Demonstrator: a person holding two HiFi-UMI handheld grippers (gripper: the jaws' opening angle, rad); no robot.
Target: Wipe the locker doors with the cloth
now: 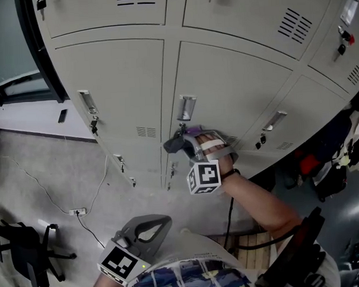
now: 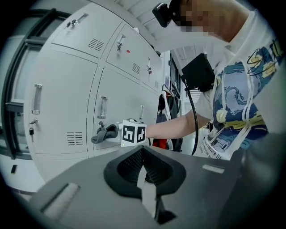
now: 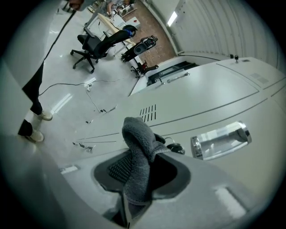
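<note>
My right gripper [image 1: 181, 147] is shut on a bunched grey cloth [image 1: 176, 145] and holds it against a pale grey locker door [image 1: 230, 87], just below that door's metal handle [image 1: 186, 107]. In the right gripper view the cloth [image 3: 137, 154] stands up out of the right gripper [image 3: 135, 181], with the handle [image 3: 221, 139] and a dark lock [image 3: 175, 146] close behind it. My left gripper [image 1: 163, 220] hangs low near the person's body, away from the lockers, shut and holding nothing. The left gripper view looks past the left gripper [image 2: 144, 176] at the cloth [image 2: 103, 133] on the door.
Neighbouring locker doors [image 1: 114, 83] carry handles and keys [image 1: 94, 124] in their locks. On the floor lie a cable and a power strip [image 1: 78, 211]. A black office chair [image 1: 23, 245] stands at the lower left. Dark bags [image 1: 323, 169] hang at the right.
</note>
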